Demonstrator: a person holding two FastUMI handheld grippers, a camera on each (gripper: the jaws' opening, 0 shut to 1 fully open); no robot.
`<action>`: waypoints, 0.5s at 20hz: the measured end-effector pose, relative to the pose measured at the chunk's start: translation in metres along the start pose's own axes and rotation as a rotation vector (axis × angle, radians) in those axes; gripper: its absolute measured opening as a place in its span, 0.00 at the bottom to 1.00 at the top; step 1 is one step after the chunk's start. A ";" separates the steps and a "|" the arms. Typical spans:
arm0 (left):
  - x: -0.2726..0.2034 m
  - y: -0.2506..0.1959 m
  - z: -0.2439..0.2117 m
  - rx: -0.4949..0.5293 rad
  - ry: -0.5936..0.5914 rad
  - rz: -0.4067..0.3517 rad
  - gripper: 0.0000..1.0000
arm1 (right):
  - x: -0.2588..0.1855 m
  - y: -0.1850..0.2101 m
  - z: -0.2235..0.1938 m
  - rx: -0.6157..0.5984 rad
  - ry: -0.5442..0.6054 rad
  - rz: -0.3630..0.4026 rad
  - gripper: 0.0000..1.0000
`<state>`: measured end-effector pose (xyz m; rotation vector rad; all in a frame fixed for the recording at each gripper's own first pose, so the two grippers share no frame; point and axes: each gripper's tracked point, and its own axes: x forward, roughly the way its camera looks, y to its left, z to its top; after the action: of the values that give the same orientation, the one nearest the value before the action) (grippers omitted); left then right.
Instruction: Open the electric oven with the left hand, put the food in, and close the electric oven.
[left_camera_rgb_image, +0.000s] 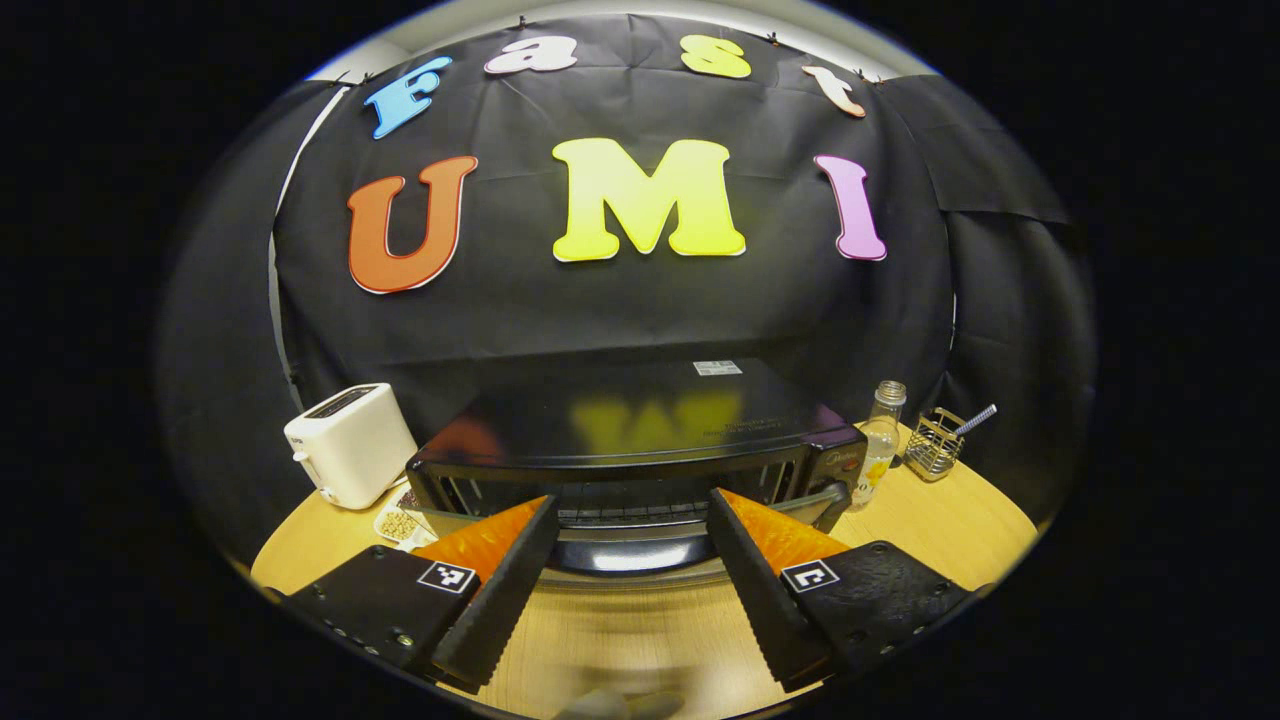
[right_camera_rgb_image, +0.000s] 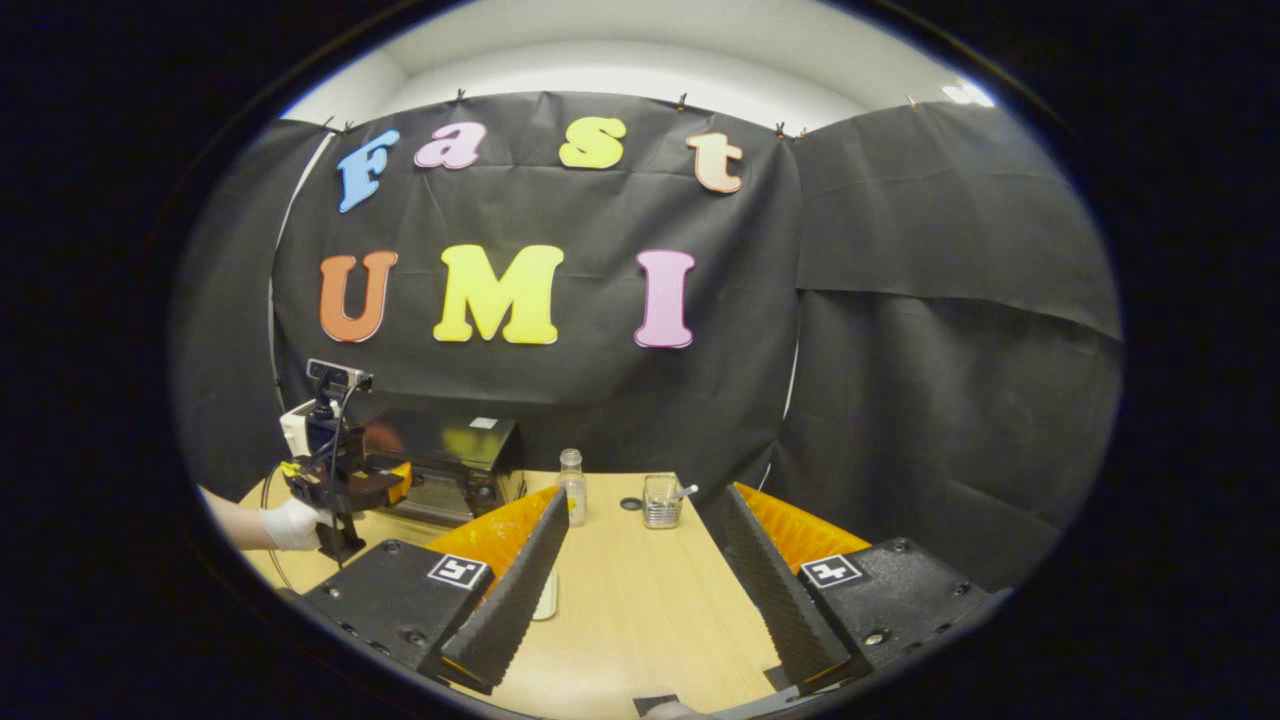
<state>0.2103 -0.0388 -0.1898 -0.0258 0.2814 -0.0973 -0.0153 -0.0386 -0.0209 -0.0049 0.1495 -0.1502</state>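
Black cloth walls the booth behind a round wooden table (right_camera_rgb_image: 640, 610). Biggest thing on it is the electric oven (left_camera_rgb_image: 640, 440), black, glossy top, sitting at the table's back left as I see it from the right gripper view (right_camera_rgb_image: 450, 465). In the left gripper view its door (left_camera_rgb_image: 630, 555) looks partly dropped open toward me w/ the wire rack showing behind; the handle edge is blurred, so I can't be sure how far it's down.

White toaster (left_camera_rgb_image: 350, 445) stands just beside the oven on one side, w/ a small dish of food (left_camera_rgb_image: 400, 525) at its foot, partly hidden by my finger. On the other side, a clear bottle (left_camera_rgb_image: 880, 440) stands by the oven's corner, and a wire holder w/ a straw in it (left_camera_rgb_image: 935, 443) is near that.

Left gripper (left_camera_rgb_image: 632, 545) is spread wide, released, fingers framing the oven front, gripping nothing. From the right gripper view I see it at the oven, held by a gloved hand (right_camera_rgb_image: 290, 523).

Right gripper (right_camera_rgb_image: 640, 555) also released, jaws apart over bare table, well apart from the oven.
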 end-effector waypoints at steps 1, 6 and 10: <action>-0.006 -0.001 -0.005 -0.005 0.005 0.002 0.95 | -0.001 0.002 -0.004 0.000 0.006 0.007 0.96; -0.029 -0.004 -0.029 -0.010 0.048 0.003 0.95 | -0.008 0.010 -0.010 0.003 0.020 0.032 0.96; -0.045 -0.007 -0.053 -0.012 0.085 0.000 0.95 | -0.016 0.011 -0.018 -0.004 0.033 0.044 0.96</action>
<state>0.1519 -0.0420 -0.2278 -0.0333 0.3670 -0.0968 -0.0323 -0.0249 -0.0362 -0.0028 0.1829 -0.1060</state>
